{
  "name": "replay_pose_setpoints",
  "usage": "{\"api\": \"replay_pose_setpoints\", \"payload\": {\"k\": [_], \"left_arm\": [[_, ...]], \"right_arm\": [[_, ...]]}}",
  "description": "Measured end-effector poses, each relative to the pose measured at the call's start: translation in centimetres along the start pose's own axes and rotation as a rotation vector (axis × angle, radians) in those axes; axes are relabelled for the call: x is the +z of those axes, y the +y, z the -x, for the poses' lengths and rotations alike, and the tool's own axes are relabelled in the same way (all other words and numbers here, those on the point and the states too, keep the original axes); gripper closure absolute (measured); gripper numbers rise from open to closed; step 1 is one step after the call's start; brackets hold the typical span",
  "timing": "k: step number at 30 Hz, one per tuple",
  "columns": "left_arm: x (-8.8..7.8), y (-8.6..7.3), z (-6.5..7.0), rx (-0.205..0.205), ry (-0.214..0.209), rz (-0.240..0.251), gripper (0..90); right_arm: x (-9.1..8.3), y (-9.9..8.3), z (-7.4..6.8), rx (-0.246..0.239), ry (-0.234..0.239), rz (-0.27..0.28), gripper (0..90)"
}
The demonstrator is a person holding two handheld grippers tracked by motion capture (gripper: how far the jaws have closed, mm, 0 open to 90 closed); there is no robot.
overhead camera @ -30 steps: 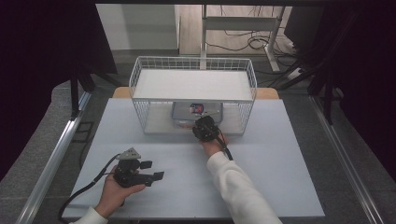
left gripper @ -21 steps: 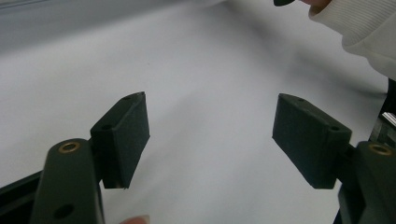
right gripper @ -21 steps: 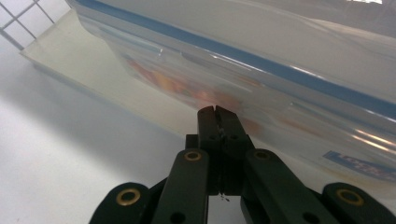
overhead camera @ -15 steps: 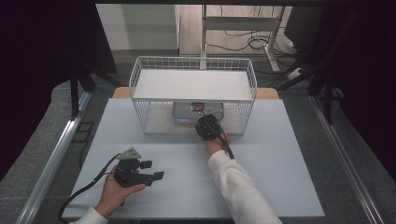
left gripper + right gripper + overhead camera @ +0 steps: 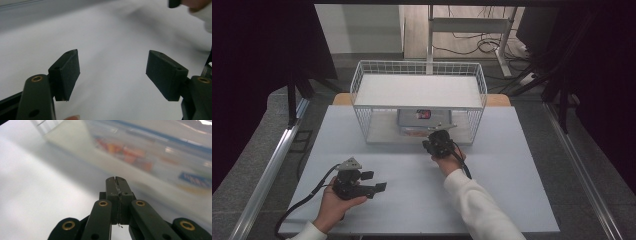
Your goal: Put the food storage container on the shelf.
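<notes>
In the right gripper view the clear box (image 5: 160, 157) is blurred, its print unreadable, and its far end is cut off. In the high view the wire basket (image 5: 419, 67) hides most of the box (image 5: 424, 117).

- A white table (image 5: 522, 200) stands on grey carpet floor (image 5: 592, 200).
- Black curtains (image 5: 257, 75) hang on both sides.
- Cables (image 5: 472, 45) lie on wooden floor beyond, beside a white stand (image 5: 430, 30).

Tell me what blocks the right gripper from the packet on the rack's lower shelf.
Nothing visible. The right gripper, jaws shut and empty, sits at the wire rack's open front, and the packet lies just beyond it on the lower shelf.
</notes>
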State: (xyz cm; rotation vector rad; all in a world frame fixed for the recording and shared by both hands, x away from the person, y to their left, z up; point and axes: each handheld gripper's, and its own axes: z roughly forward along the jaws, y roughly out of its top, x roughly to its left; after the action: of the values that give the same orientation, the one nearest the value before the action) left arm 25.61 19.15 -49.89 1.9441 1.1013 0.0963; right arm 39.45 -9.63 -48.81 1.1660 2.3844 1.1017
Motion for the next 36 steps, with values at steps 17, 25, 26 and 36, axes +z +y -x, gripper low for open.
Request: {"api": "replay_pose_setpoints", "payload": {"k": [17,25,26,36], "left_arm": [[-1.5,-0.3,0.4,0.046,0.080,0.024,26.7],[-1.6,-0.4,0.4,0.060,0.104,0.025,26.3],[-1.5,-0.3,0.4,0.059,0.103,0.023,26.3],[-1.4,-0.3,0.1,0.070,0.108,0.012,25.8]], "right_arm": [[-13.3,-9.3,3.1,-0.019,0.050,0.061,88.6],[-16.1,-13.2,4.4,-0.012,0.022,0.047,60.3],[-16.2,-13.2,4.5,-0.012,0.018,0.049,50.2],[-16.1,-13.0,4.6,-0.029,0.006,0.066,28.6]]}}
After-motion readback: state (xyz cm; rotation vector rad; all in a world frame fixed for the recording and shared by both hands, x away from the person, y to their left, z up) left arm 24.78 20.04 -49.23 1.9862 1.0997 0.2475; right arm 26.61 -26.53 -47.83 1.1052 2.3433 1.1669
